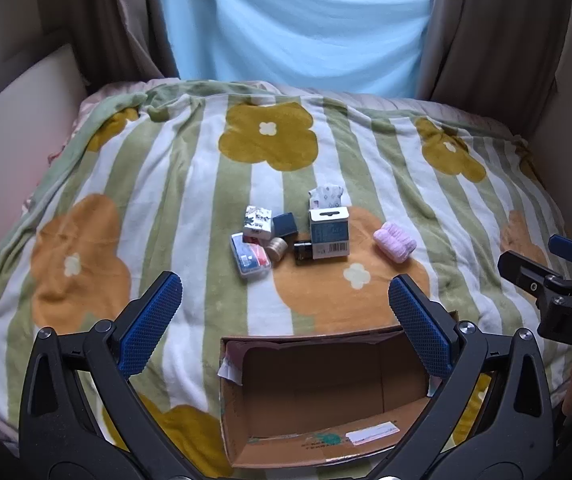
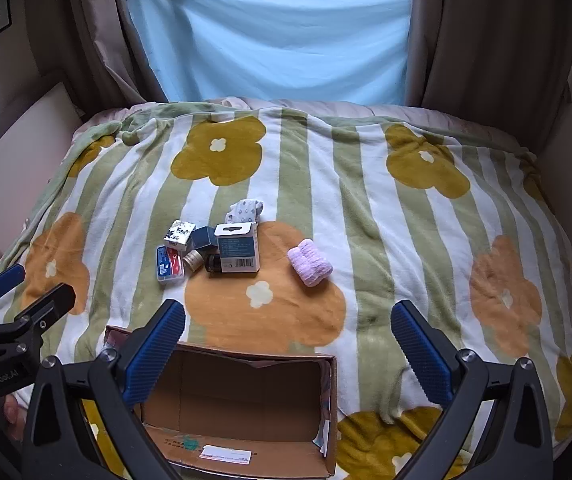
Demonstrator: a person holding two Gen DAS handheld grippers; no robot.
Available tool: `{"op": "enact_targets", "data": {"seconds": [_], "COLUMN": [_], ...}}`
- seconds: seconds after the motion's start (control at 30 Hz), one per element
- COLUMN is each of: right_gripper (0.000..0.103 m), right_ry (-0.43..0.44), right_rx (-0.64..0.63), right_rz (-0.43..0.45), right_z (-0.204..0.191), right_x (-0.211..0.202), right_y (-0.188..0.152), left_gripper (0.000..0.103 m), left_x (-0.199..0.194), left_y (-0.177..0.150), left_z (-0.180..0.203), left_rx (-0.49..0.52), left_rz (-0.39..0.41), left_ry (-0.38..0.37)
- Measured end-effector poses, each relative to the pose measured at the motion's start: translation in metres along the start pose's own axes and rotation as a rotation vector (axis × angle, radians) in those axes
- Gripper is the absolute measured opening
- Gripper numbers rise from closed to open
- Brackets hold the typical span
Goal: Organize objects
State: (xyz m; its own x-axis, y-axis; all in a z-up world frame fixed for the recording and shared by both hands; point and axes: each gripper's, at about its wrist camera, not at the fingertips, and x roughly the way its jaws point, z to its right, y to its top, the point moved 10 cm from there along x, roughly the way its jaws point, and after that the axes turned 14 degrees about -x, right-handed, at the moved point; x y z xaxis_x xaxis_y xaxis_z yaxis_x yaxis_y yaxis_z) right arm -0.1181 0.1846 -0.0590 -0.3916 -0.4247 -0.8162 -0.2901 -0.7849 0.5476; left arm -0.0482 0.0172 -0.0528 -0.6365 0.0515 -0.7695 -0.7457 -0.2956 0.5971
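A cluster of small items lies mid-bed: a white-and-teal carton (image 1: 329,233) (image 2: 237,249), a dark blue box (image 1: 285,225) (image 2: 205,237), a black-and-white packet (image 1: 257,222) (image 2: 179,234), a clear case with red and blue contents (image 1: 249,260) (image 2: 169,264), a tan spool (image 1: 276,249) (image 2: 193,260), a dark bottle (image 1: 303,252) (image 2: 213,263), patterned socks (image 1: 326,195) (image 2: 244,209) and a pink rolled cloth (image 1: 394,242) (image 2: 310,262). An open, empty cardboard box (image 1: 318,396) (image 2: 241,404) sits near me. My left gripper (image 1: 283,324) and right gripper (image 2: 288,350) are open, empty, above the box.
A green-and-white striped flower blanket (image 1: 189,184) (image 2: 386,240) covers the bed. A light blue sheet (image 1: 306,20) and brown curtains (image 2: 494,32) hang behind. A cream headboard panel (image 1: 17,136) stands at left. The right gripper's body shows at the left wrist view's right edge (image 1: 558,288).
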Motion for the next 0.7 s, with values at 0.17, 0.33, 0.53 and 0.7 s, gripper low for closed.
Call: {"op": "enact_targets", "data": {"seconds": [0.17, 0.33, 0.53, 0.7], "right_gripper": [0.102, 0.102, 0.102, 0.102], "right_ry": [0.008, 0.025, 0.022, 0.022], "right_rx": [-0.005, -0.037, -0.041, -0.043], "right_rz": [0.005, 0.015, 0.016, 0.020], "right_z": [-0.0024, -0.0052, -0.0056, -0.0060], "right_x": [0.0000, -0.0010, -0.0022, -0.0051], "right_y": [-0.0014, -0.0014, -0.0017, -0.0014], "left_gripper": [0.102, 0.102, 0.102, 0.102], "left_x": [-0.0050, -0.0046, -0.0051, -0.0070], "left_y": [0.0038, 0.0041, 0.0028, 0.0051], "left_z": [0.0034, 0.0035, 0.0049, 0.0041], "left_rx": [-0.021, -0.019, -0.018, -0.052], "left_rz": [0.007, 0.008, 0.015, 0.026], "left_ry": [-0.022, -0.005, 0.014, 0.029]}}
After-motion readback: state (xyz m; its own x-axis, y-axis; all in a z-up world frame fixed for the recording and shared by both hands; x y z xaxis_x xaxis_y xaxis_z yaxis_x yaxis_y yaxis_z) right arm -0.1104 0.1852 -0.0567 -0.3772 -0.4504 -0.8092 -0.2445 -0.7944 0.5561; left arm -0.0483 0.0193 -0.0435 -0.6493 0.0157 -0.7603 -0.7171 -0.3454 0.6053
